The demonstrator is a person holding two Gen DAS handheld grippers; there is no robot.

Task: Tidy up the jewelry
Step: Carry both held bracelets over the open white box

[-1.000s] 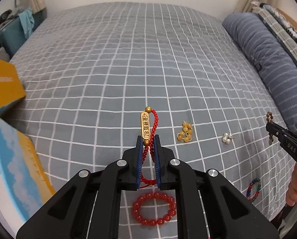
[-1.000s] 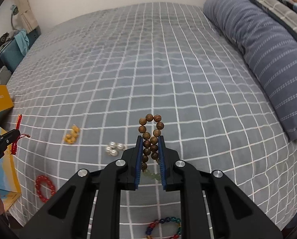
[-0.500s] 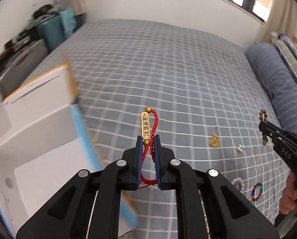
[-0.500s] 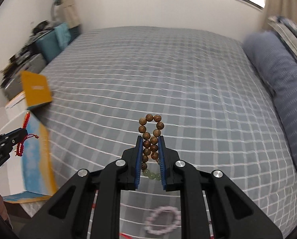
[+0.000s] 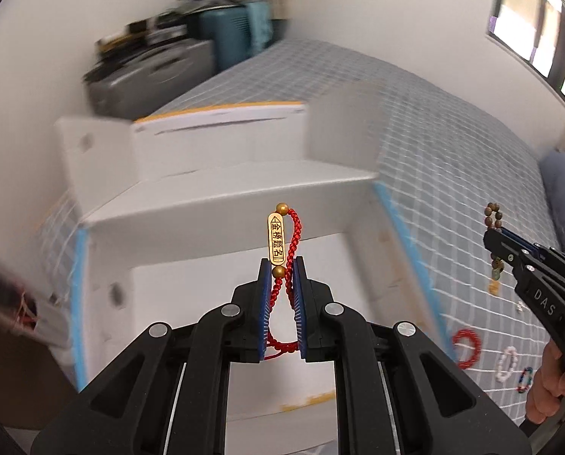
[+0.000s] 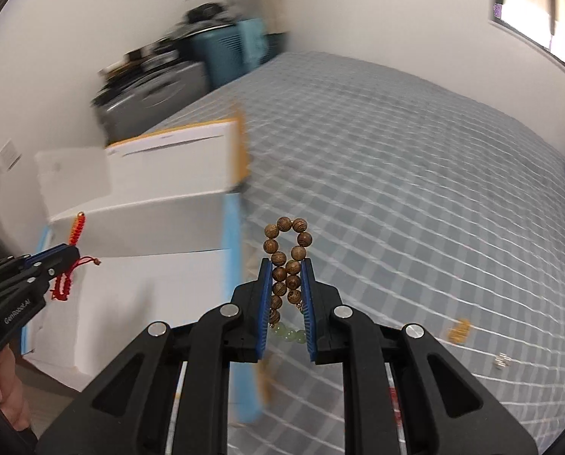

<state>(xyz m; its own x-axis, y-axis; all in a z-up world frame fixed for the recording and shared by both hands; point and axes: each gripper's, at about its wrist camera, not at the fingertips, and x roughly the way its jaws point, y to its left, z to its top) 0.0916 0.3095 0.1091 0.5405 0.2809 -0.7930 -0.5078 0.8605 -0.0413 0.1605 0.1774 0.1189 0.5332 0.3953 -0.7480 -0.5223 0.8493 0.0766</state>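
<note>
Red cord bracelet (image 5: 282,265) stays clamped in the left gripper (image 5: 281,288), which has swung from the bed to over the open white box (image 5: 214,295); dropping it in looks next. Right view: wooden bead bracelet (image 6: 288,261) pinched in the right gripper (image 6: 287,288), box wall (image 6: 233,265) between it and the box's inside.

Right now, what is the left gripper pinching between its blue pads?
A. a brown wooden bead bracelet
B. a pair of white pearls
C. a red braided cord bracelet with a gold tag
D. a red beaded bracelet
C: the left gripper is closed on a red braided cord bracelet with a gold tag, held above the white open box.
</note>
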